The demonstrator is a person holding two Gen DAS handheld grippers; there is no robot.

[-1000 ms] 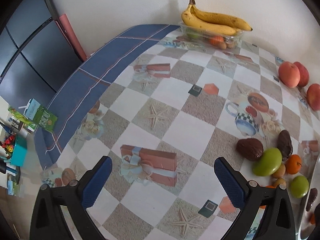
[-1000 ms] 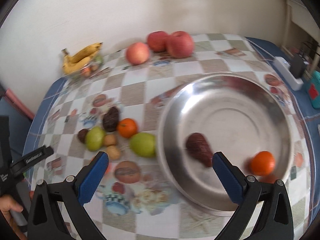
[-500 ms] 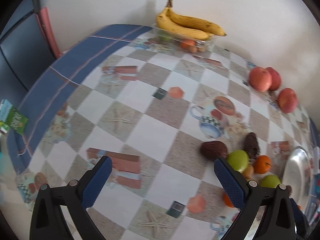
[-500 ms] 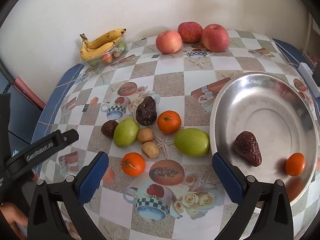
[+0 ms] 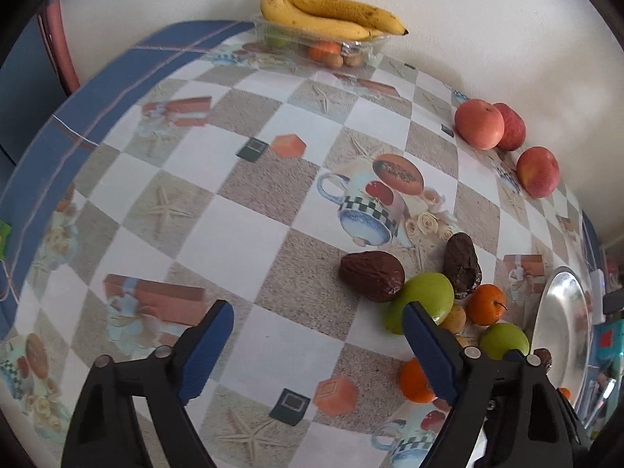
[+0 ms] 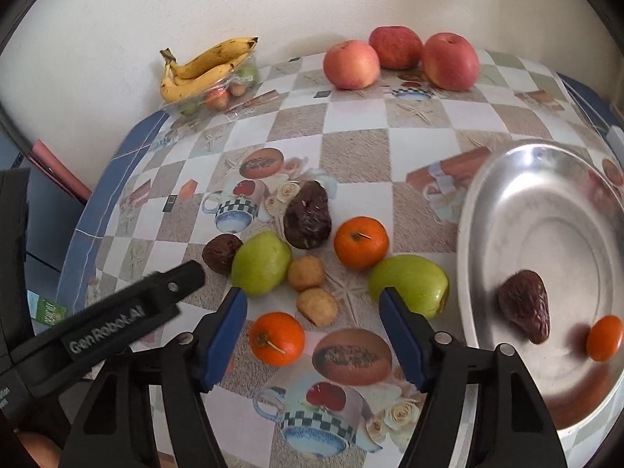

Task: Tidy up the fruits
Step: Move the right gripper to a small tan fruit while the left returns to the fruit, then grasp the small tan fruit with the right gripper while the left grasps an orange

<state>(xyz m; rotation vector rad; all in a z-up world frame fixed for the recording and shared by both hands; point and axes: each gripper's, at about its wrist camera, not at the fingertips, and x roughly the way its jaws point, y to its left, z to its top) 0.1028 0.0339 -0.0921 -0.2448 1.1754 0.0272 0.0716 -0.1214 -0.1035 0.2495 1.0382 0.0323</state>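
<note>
- We see a counter [image 6: 351, 156] under a checked cloth, with loose fruit clustered at its middle: green fruits, oranges, dark wrinkled fruits and two small tan ones.
- A metal bowl [image 6: 487, 202] just beside the cluster already holds one dark fruit [image 6: 524, 306] and one small orange [image 6: 604, 337], so we judge it the collecting place.
- Our right gripper [image 6: 314, 327] hangs over the nearest orange [image 6: 277, 337], fingers spread wide, holding nothing.
- Our left gripper [image 5: 318, 345] is likewise spread and empty; whether its right finger touches the green fruit [image 5: 423, 300] is unclear.
- Bananas [image 6: 202, 68] and three apples [image 6: 397, 58] sit apart by the wall.
</note>
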